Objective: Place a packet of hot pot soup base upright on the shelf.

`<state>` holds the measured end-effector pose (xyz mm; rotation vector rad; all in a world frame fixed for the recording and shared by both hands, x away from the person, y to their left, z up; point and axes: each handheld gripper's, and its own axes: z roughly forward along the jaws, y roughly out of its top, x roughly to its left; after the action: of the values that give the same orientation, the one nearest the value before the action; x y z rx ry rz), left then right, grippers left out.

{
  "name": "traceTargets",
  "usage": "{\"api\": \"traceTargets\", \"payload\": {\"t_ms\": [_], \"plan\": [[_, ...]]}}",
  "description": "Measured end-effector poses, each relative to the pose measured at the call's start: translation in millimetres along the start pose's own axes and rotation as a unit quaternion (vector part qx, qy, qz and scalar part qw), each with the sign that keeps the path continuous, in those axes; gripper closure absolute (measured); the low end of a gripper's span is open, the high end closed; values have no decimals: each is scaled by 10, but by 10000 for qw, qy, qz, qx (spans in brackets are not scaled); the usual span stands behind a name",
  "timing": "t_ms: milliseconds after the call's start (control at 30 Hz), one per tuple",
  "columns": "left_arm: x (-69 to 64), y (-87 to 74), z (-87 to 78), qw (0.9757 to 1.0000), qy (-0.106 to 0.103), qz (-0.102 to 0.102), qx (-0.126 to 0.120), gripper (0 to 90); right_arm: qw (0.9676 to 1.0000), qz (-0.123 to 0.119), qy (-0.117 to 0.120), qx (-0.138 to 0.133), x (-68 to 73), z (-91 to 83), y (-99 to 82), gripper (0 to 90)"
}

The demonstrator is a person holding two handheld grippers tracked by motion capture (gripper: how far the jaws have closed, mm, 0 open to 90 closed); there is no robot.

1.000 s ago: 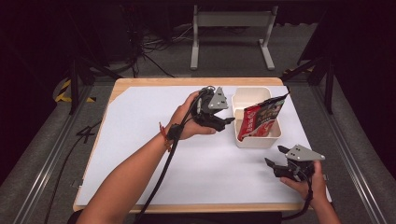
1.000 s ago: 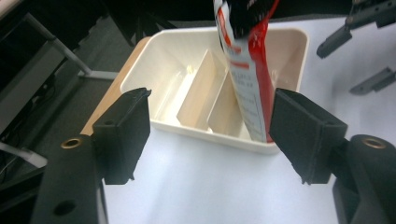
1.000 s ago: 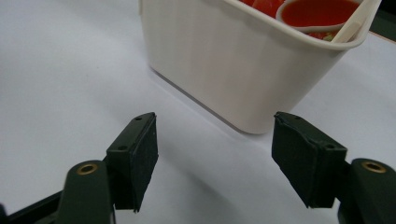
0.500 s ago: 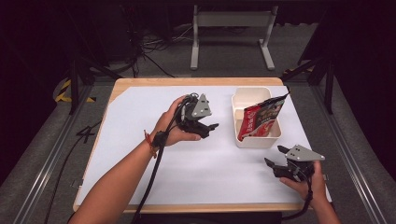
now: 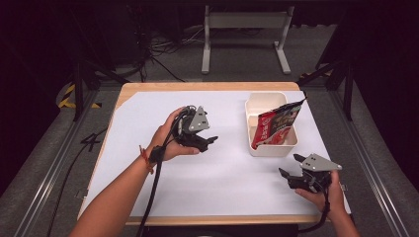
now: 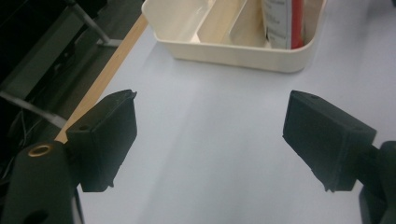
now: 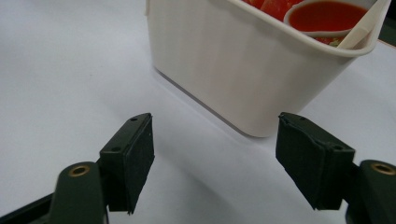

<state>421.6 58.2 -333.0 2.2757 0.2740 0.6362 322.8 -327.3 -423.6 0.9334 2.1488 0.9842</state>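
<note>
My left hand-held gripper (image 5: pixel 211 140) spreads empty beside the white bin (image 5: pixel 253 106) (snack bag (image 5: pixel 274 126) inside); my right hand-held gripper (image 5: pixel 289 168), just opening, should approach the bin squarely.

Your packet (image 5: pixel 274 126) stands in the tub (image 5: pixel 257 106), which sits on the surface (image 5: pixel 227 173) toward its right.

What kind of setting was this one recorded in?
Most likely a lab or studio set up for recording, not a home. A wooden table covered by a white sheet stands on grey floor among dark surroundings, with loose cables and a metal stand behind it.
</note>
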Motion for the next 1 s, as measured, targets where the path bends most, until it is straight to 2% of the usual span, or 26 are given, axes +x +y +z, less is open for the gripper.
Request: {"api": "traceTargets", "payload": {"t_ms": [233,467,500,633,800,933,1000], "plan": [[-14,-182,-81,10000,62,-2,63,149,10000,15,-58,-22,5,-1,3,241],[-26,-441,-150,9995,166,-158,217,138,9999,69,-108,-89,0,-11,1,199],[-26,-441,-150,9995,166,-158,217,127,9999,69,-108,-89,0,-11,1,199],[-18,-623,-182,9991,160,-235,300,112,9998,45,-41,-182,4,-17,2,173],[-11,-733,-232,9991,187,-289,241,102,9998,31,-30,-197,20,-14,6,164],[-10,-856,-248,9987,235,-302,328,98,9998,6,-21,-203,29,-6,9,162],[-9,-927,-259,9985,210,-374,339,99,9998,-7,-13,-185,33,-3,9,161]]}}
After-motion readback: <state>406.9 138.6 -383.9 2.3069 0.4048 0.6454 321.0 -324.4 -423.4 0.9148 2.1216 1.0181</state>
